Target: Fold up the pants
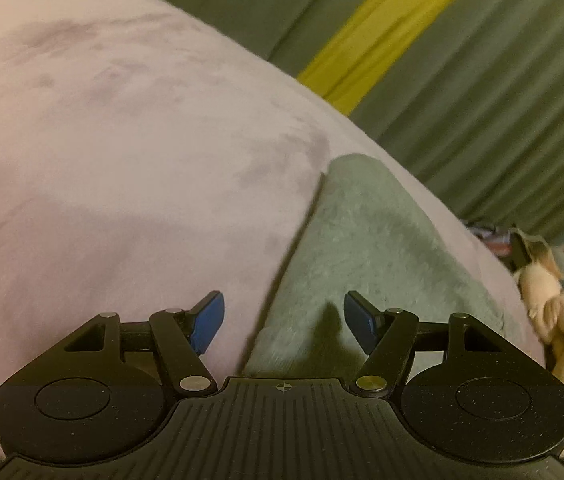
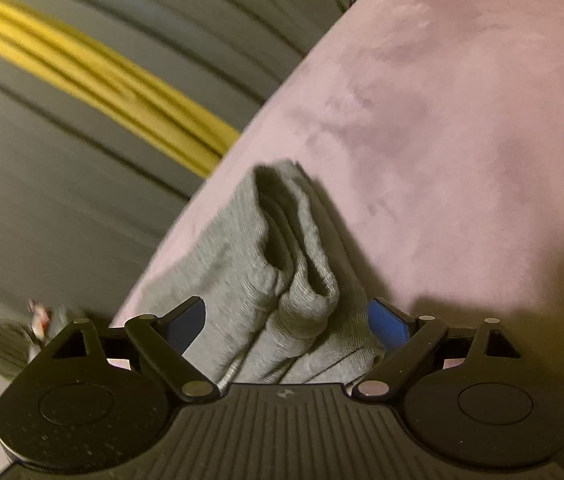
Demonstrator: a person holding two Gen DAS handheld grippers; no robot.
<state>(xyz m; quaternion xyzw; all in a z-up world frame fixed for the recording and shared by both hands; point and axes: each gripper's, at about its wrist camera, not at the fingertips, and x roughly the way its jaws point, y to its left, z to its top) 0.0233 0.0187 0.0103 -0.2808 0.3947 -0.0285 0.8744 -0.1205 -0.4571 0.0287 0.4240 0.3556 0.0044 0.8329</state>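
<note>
The grey pants [image 1: 366,256] lie folded on a pink suede-like surface [image 1: 121,152]. My left gripper [image 1: 284,322] is open just above the pants' near left edge and holds nothing. In the right wrist view the pants [image 2: 282,264] are a bundle of several stacked grey layers with rolled folds facing me. My right gripper [image 2: 286,322] is open, its blue pads on either side of the bundle's near end, the cloth lying between the jaws; I cannot tell whether the pads touch it.
Grey-green pleated curtains with a yellow stripe [image 1: 394,32] hang behind the pink surface [image 2: 462,140]. Plush toys [image 1: 562,304] lie off the surface's right edge. A sandal and small items [image 2: 9,344] lie on the floor at lower left.
</note>
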